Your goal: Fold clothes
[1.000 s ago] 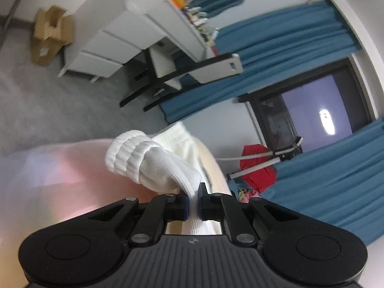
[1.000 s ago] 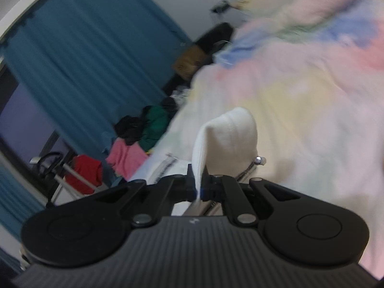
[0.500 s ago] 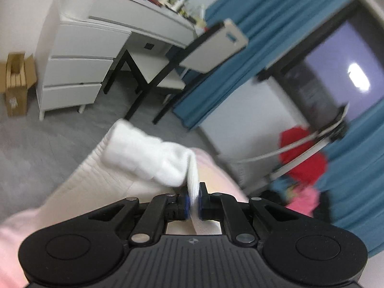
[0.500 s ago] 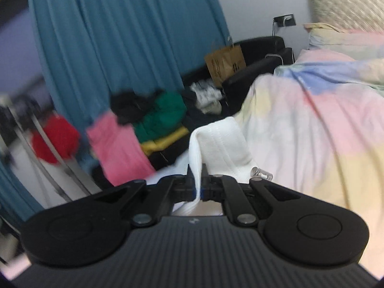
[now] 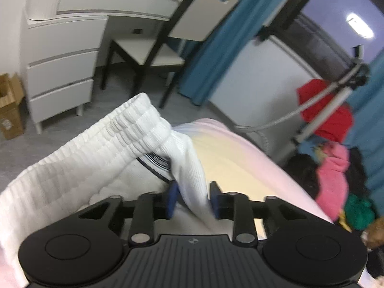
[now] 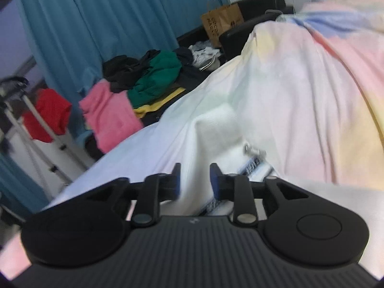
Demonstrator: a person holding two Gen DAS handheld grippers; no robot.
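Left wrist: left gripper (image 5: 192, 200) jaws just opening, white knit garment (image 5: 100, 158) loose between; right gripper (image 6: 194, 180) likewise. Step: release on bedspread (image 6: 312, 84). Next: you withdraw both, smooth fold.

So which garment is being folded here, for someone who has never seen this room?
Start at the bed with the pastel bedspread. Near its edge facing the white desk lies the white ribbed garment. Unlike the red, pink and green clothes piled by the blue curtains, it is white, with a gathered elastic band.
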